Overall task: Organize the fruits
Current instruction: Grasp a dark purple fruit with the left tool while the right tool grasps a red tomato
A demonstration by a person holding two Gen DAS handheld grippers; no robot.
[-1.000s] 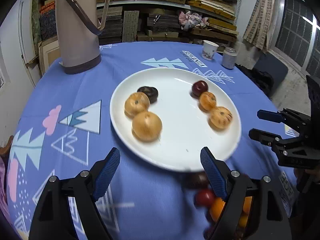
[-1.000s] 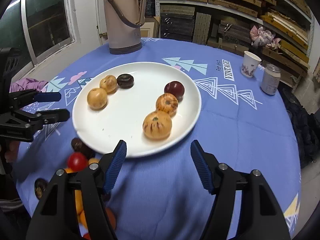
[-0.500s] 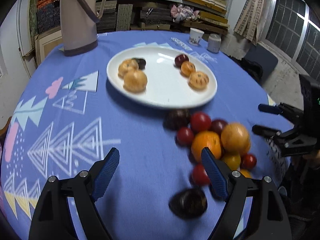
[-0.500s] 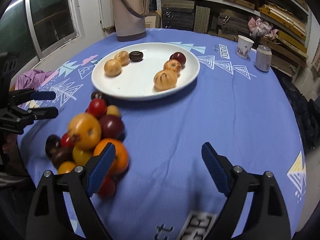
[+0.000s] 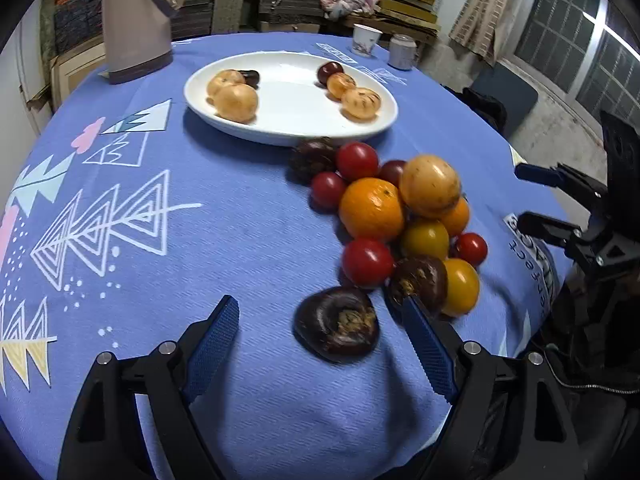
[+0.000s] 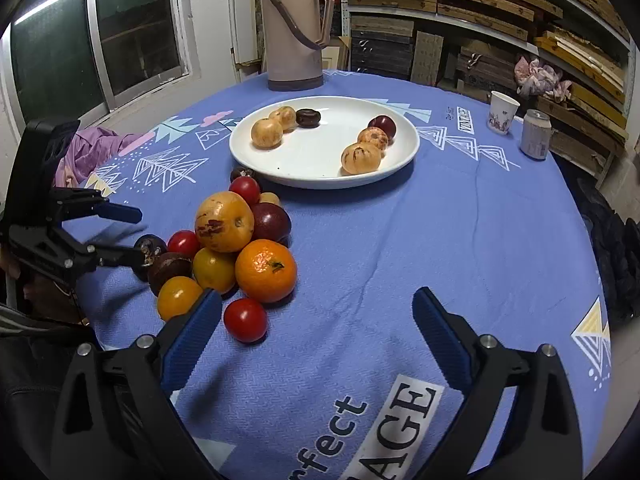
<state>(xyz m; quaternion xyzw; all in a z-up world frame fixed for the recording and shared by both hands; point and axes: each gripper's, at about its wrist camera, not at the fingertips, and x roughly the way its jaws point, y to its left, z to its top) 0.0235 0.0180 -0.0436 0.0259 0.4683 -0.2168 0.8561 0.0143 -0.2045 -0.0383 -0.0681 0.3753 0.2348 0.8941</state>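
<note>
Left claw [image 5: 320, 344] now astride mangosteen [image 5: 337, 323]

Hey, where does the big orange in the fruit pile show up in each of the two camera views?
Left wrist view: the orange sits right of centre, in the middle of the pile, touching the large yellow fruit on its right.
Right wrist view: the orange is left of centre, at the pile's near right edge.
Shared landmark: the white plate lies beyond the pile in both.
</note>
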